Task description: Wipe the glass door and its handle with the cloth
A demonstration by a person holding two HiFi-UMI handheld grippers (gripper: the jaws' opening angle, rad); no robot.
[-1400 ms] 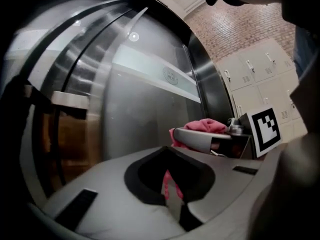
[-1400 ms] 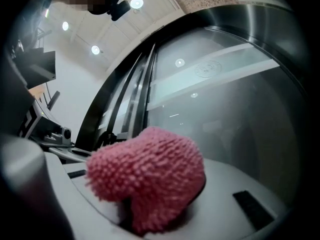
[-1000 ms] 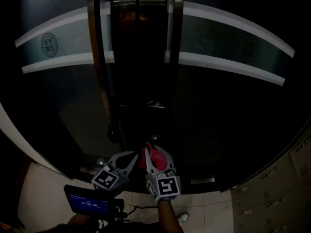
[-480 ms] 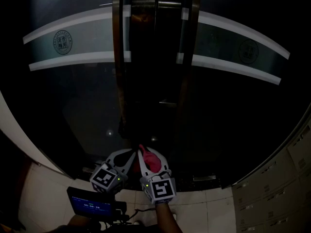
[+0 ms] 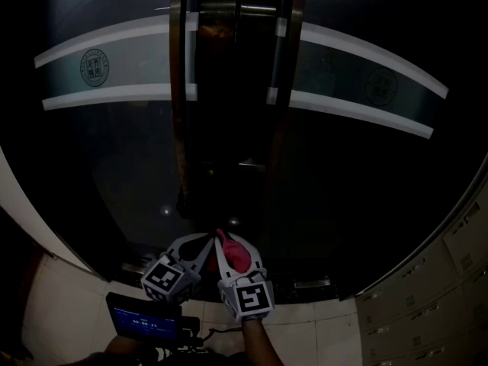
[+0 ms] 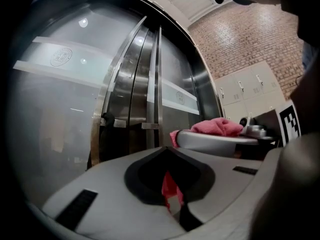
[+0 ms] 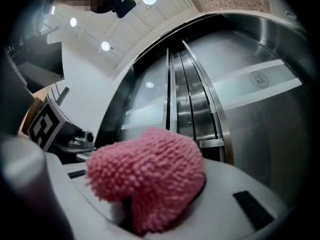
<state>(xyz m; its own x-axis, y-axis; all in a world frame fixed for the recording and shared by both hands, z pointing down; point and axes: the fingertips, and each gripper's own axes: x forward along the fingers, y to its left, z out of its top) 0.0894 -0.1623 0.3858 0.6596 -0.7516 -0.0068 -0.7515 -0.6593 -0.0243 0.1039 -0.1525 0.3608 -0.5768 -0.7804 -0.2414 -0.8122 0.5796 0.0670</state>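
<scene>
The dark glass door carries two frosted bands, and its tall metal handle bars run down the middle. Low in front of it, my right gripper is shut on a fluffy pink cloth, which fills the right gripper view. My left gripper sits close beside it on the left, jaws together. A pink scrap shows in the slot between the left jaws; whether it is gripped I cannot tell. In the left gripper view the handle stands ahead and the cloth lies to the right.
Pale lockers stand at the right, with a brick wall above them. A small device with a lit screen hangs below the grippers. Light floor tiles run along the door's foot.
The head view has swung, so the door's metal frame sits slightly further right. Both grippers have drifted a little left, still side by side, with the cloth still held.
</scene>
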